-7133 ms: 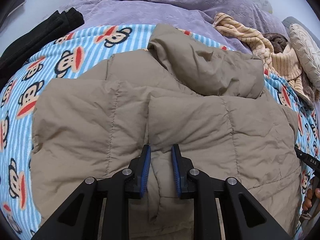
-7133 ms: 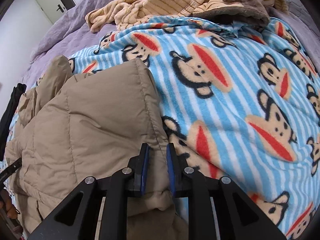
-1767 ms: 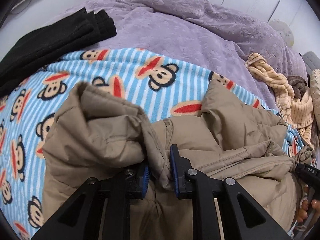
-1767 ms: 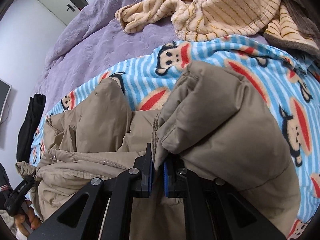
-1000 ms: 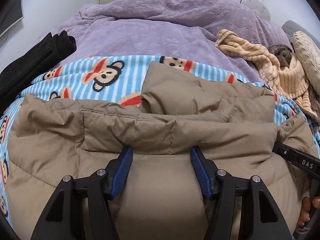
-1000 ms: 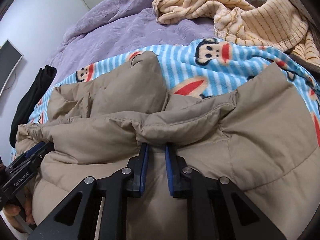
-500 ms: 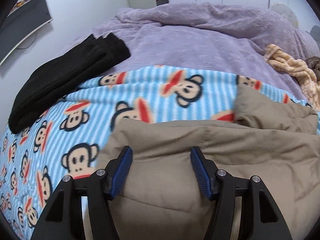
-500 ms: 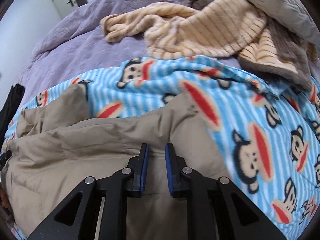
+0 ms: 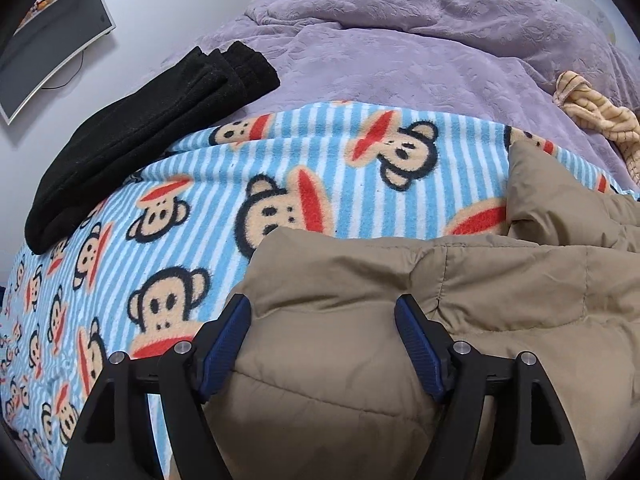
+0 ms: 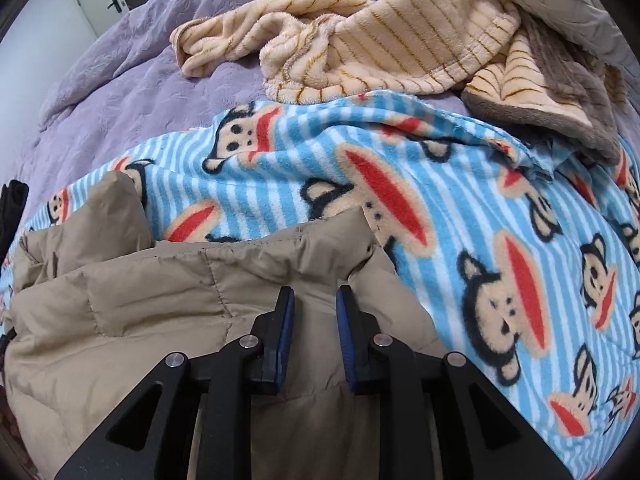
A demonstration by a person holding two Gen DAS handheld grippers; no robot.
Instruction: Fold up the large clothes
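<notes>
A tan puffer jacket lies folded in a thick bundle on the monkey-print striped blanket. My left gripper stands wide open just above the bundle's left corner, with nothing held between its blue pads. In the right wrist view the jacket fills the lower left, and its right corner ends near the blanket. My right gripper sits over that corner with a narrow gap between the pads. The fabric lies flat under them, not pinched.
A folded black garment lies at the blanket's far left edge. The purple duvet covers the bed behind. A cream striped fleece and a grey pillow are heaped at the back right. A wall screen hangs left.
Both grippers carried the jacket's near edge over into a fold, then the left let go and opened wide. Since half a second ago the right jaws have parted slightly and both views shifted outward.
</notes>
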